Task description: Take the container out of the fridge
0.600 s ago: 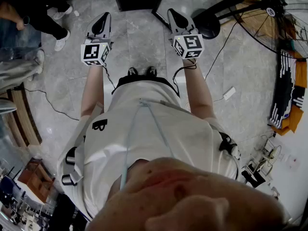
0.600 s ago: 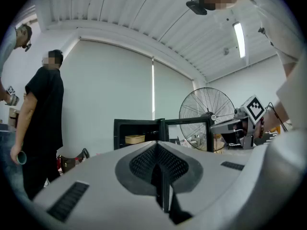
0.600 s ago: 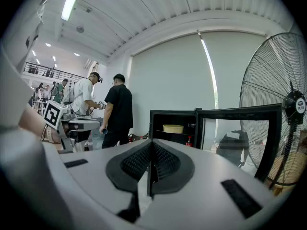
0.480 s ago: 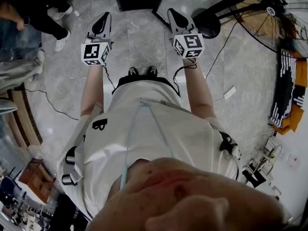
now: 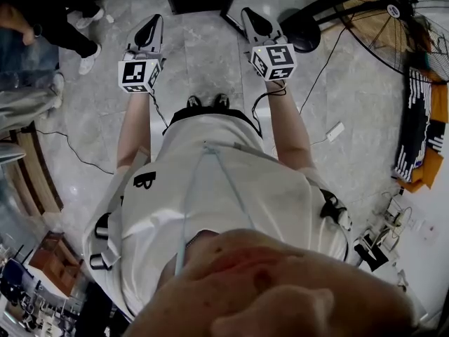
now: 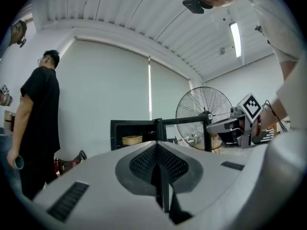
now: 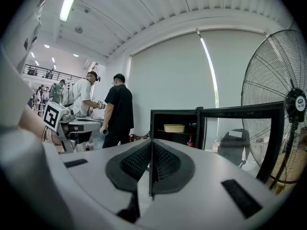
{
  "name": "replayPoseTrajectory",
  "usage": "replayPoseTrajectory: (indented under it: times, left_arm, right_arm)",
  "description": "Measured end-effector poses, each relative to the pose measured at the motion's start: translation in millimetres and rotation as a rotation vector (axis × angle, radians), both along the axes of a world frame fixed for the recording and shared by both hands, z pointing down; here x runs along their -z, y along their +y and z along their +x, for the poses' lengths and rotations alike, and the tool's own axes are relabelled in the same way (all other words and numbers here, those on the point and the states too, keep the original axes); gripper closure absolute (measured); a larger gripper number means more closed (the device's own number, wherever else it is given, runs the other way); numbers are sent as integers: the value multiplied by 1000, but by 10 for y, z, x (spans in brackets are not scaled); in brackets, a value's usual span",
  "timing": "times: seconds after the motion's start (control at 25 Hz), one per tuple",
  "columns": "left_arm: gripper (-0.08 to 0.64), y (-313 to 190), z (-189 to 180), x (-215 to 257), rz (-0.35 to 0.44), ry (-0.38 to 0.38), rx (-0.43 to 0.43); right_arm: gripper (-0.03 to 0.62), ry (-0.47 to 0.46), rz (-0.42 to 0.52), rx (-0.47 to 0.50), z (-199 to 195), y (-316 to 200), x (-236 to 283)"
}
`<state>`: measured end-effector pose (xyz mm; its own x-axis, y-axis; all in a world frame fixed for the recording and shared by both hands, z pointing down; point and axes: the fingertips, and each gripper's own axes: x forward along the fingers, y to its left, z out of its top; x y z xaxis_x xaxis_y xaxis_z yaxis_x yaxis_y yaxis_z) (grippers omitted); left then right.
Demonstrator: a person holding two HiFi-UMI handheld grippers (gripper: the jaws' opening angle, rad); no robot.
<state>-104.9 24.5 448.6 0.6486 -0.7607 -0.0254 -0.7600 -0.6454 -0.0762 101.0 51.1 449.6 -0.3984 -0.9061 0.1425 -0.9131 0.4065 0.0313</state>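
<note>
Black fridge (image 7: 173, 113), door swung open, stands on the floor ahead, well apart from both grippers. Pedestal fan (image 7: 288, 99) is to the right of the door in the right gripper view.

Left gripper (image 6: 157, 150): jaws pressed together, nothing between them. Right gripper (image 7: 150, 147): likewise clenched and empty, held alongside the left.

Container (image 7: 173, 128): pale yellow tub on the upper shelf inside the fridge. Small red item (image 7: 191, 141), perhaps a bottle, sits lower right of it.

Step in hand, by judgement: approach, with the reach not yet begun. The next move calls for closing the distance, parting one gripper's jaws, and entering at shelf height clear of the door.

Writing: dark "B" (image 5: 144, 181) on the person's white shirt (image 5: 224, 195). Fan hub label is too small to read.
</note>
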Motion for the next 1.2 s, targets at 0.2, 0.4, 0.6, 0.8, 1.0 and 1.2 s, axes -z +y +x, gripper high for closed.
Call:
replayPoseTrajectory:
  times: [0.2,0.4,0.6,0.8,1.0,1.2]
  left_arm:
    - [551,16,-1,-17,-7,2,-2]
    - [551,48,21,-60,-15,-3,-6]
    - [551,55,1,-61,-20,-4,-5]
    - [551,41,-1,-53,-20,0,-2]
    - [551,55,16,-48,-19,3,-4]
    - [551,47,-2,-54,-24,6,0]
  right_arm:
    - [571,1,1,-2,-1,-10,-7]
    - [571,-3,-9,21,-34,-9,-28]
    - [565,22,-21,39,-95,-9,-61]
    - [499,25,-30,45,-102,-28,-66]
    - [438,14,-49,55,-91,-17,-99]
    - [395,47,-57,91,-171,-36,-111]
